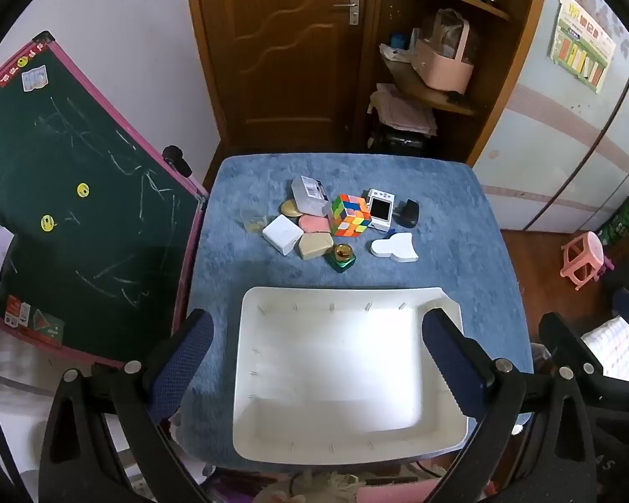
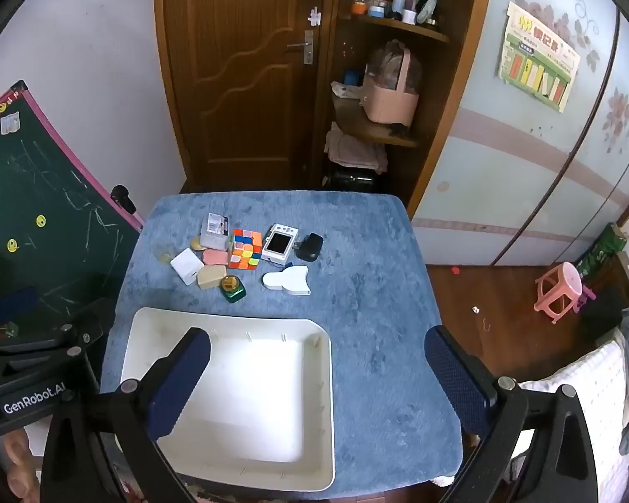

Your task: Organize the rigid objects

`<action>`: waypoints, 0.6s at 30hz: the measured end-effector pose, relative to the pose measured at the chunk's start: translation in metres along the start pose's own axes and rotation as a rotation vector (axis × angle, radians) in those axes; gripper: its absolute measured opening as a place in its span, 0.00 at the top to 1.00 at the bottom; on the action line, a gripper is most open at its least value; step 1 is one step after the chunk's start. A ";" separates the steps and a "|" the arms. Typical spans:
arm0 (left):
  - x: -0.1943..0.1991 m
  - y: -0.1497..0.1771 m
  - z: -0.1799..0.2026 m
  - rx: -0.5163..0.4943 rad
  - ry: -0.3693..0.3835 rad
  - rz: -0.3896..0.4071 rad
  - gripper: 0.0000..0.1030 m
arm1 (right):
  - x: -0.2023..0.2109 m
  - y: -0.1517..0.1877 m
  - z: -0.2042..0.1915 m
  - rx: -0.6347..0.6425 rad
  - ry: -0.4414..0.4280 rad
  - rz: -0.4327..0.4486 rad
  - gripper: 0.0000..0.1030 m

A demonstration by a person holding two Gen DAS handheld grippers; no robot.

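We hold both grippers — left (image 1: 318,360), right (image 2: 318,377) — spread wide above the table (image 2: 377,335), gripping nothing. The white tray (image 1: 444,302) lies at the near edge; the puzzle cube (image 1: 349,214) and other small things sit clustered beyond it.

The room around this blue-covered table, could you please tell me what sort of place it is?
Most likely a room in a home, perhaps a child's: a wooden door, a chalkboard easel with smiley magnets, a small pink stool, and a flowered wardrobe.

small objects (image 1: 339,222) clustered on table (image 1: 474,251) behind tray (image 1: 247,377).
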State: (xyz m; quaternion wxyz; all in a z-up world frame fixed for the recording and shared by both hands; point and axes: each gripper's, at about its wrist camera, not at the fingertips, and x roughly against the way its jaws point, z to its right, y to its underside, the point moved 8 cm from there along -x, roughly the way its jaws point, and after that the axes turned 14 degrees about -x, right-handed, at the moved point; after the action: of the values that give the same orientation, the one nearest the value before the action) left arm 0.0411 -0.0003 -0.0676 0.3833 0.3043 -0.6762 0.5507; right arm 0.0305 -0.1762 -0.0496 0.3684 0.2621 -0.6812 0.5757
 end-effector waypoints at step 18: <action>0.001 0.006 0.002 0.021 0.064 -0.017 0.04 | 0.001 0.002 0.002 -0.027 -0.017 -0.002 0.01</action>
State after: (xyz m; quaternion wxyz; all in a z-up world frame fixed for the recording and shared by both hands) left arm 0.0354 -0.0014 -0.0700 0.4060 0.2963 -0.6551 0.5641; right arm 0.0281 -0.1776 -0.0501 0.3670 0.2628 -0.6916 0.5639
